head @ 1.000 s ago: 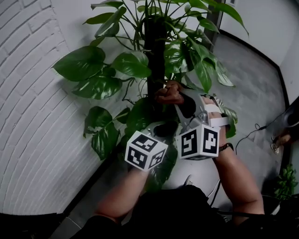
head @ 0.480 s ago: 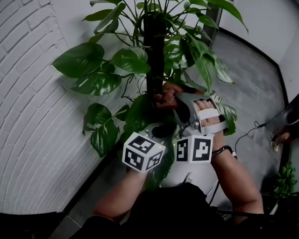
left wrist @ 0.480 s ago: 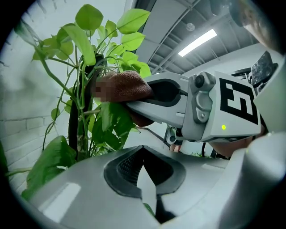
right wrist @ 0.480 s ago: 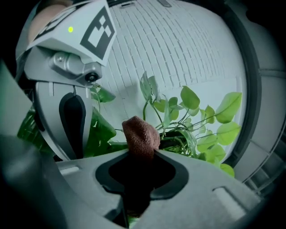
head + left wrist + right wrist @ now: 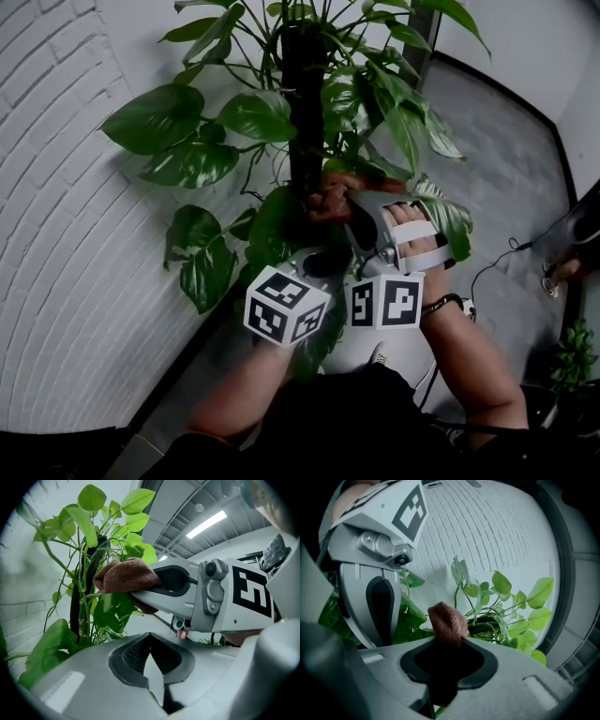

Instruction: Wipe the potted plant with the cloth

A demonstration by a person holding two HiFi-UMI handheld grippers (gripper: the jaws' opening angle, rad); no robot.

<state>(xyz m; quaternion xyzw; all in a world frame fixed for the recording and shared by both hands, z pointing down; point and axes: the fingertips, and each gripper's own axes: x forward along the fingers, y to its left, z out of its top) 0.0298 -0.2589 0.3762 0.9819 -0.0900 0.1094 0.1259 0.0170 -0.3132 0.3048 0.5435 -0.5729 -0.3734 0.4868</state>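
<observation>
L gripper (image 5: pixel 317 259) sits low, by the dark leaves near the bottom of the plant (image 5: pixel 253 114). In the left gripper view its jaws are almost shut, w/ a thin pale leaf (image 5: pixel 153 672) pinched btw them. Its cube is just left of the R gripper's cube; I can't tell if they touch.

The plant stands by a white brick wall (image 5: pixel 66 234) on the left. It has big green leaves all round a dark pole (image 5: pixel 302 122) in the middle.

The cloth (image 5: pixel 328 195) is brown and bunched up. It is just right of the pole, about halfway down, w/ leaves close all round it. From the L gripper it is up and a bit to the right.

R gripper (image 5: pixel 345 202) has its jaws squeezed on the cloth. The right gripper view shows the cloth poking up out of the jaws like a lump. The hand (image 5: pixel 419 246) holding the R gripper is just right of it, over a stripy leaf. Grey floor (image 5: pixel 506 178) is on the far right.
</observation>
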